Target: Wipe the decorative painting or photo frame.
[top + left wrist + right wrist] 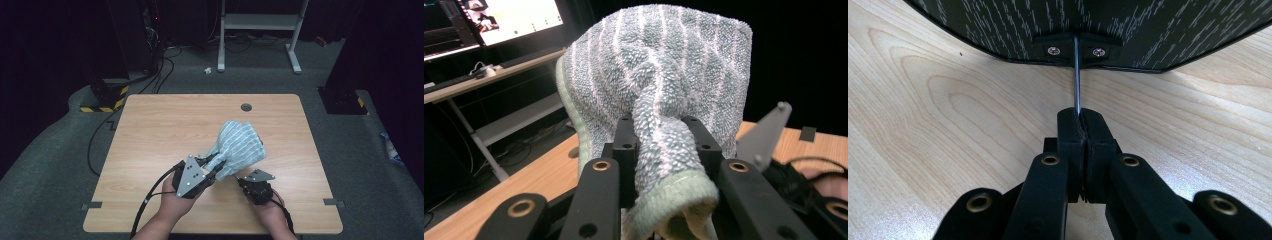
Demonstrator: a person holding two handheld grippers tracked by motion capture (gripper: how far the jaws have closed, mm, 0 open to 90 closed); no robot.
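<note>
A towel with pale blue-and-white stripes hangs bunched above the front middle of the wooden table. My left gripper is shut on a rolled fold of it. In the left gripper view the towel rises as a hump beyond the left gripper, its green hem squeezed between the jaws. My right gripper sits just right of it, under the towel's edge. In the right gripper view the right gripper is shut on a thin metal rod that runs up to a dark streaked plate with two screws.
A round cable hole sits near the table's far edge. A white desk frame and floor cables lie beyond the table. A lit monitor stands on a side desk. The right gripper's grey plate shows beside the towel.
</note>
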